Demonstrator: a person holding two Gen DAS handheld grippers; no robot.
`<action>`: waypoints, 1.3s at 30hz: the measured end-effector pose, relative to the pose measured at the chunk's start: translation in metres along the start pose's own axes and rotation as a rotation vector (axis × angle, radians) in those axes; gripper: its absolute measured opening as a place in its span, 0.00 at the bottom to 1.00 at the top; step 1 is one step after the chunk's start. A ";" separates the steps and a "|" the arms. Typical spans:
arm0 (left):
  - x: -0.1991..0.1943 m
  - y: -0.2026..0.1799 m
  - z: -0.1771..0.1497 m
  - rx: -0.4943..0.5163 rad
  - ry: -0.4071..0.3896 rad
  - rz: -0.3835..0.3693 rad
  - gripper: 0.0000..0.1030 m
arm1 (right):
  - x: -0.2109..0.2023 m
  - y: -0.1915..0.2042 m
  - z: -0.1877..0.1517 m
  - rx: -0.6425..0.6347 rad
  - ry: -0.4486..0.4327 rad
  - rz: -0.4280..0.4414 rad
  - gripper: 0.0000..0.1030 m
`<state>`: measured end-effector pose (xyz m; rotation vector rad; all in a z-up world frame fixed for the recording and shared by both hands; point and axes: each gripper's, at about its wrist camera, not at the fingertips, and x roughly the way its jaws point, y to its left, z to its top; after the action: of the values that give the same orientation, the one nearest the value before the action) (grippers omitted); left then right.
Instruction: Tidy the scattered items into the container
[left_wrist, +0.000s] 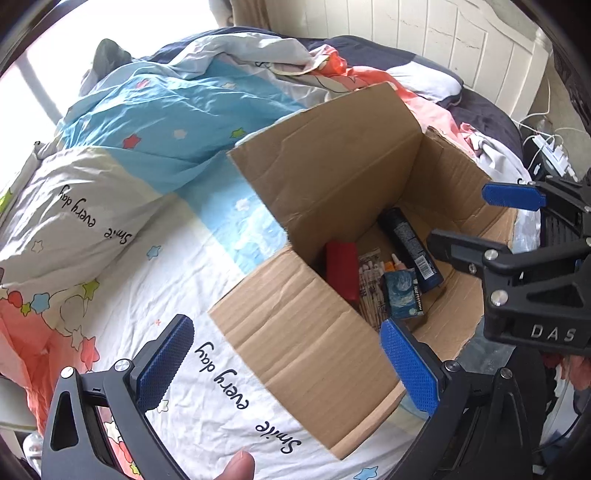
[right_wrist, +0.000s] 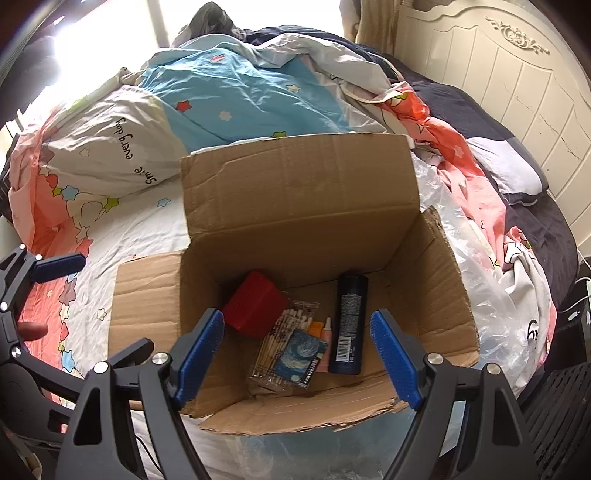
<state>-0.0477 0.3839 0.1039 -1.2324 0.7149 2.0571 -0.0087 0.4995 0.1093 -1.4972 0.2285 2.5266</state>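
Right gripper (right_wrist: 297, 363): black jointed frame, two blue fingers with knurled rubber pads (right_wrist: 201, 354), standing well apart, nothing between them. It hangs over the open brown corrugated cardboard box (right_wrist: 295, 206).

Left gripper (left_wrist: 288, 369): same build, blue dimpled pads (left_wrist: 166, 365) spread wide and empty, poised over the box's near-left corner and the flap there. A fingertip (left_wrist: 240, 467) of the person shows at the bottom edge of the left wrist view.

Box contents, all lying on the floor of the box: a red rectangular hard case (right_wrist: 255, 304) at the left; a clear crinkled packet of wooden cotton swabs (right_wrist: 280, 339); a small carton printed with a blue swirling night-sky painting (right_wrist: 301, 358), lying over the packet; a small tube with an orange cap (right_wrist: 325, 332); a dark navy cylindrical spray can (right_wrist: 349, 321), laid flat at the right.

The box's rim is torn and ragged along the near edge; its far flap stands upright.

Surroundings: the box sits on a rumpled cotton star-print bedsheet (right_wrist: 155, 221); thin clear plastic sheeting (right_wrist: 491, 295) lies crumpled against its right side. A cream panelled headboard (right_wrist: 517, 74) stands beyond.
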 end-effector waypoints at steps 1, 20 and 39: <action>-0.002 0.002 -0.001 -0.005 -0.003 -0.001 1.00 | -0.001 0.003 0.000 -0.004 -0.001 0.001 0.77; -0.035 0.067 -0.059 -0.153 -0.002 0.034 1.00 | -0.017 0.076 -0.009 -0.090 0.003 0.029 0.77; -0.052 0.136 -0.156 -0.352 0.027 0.074 1.00 | -0.023 0.170 -0.018 -0.216 0.008 0.090 0.77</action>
<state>-0.0425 0.1702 0.1037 -1.4448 0.4242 2.3001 -0.0239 0.3286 0.1267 -1.6063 0.0246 2.6900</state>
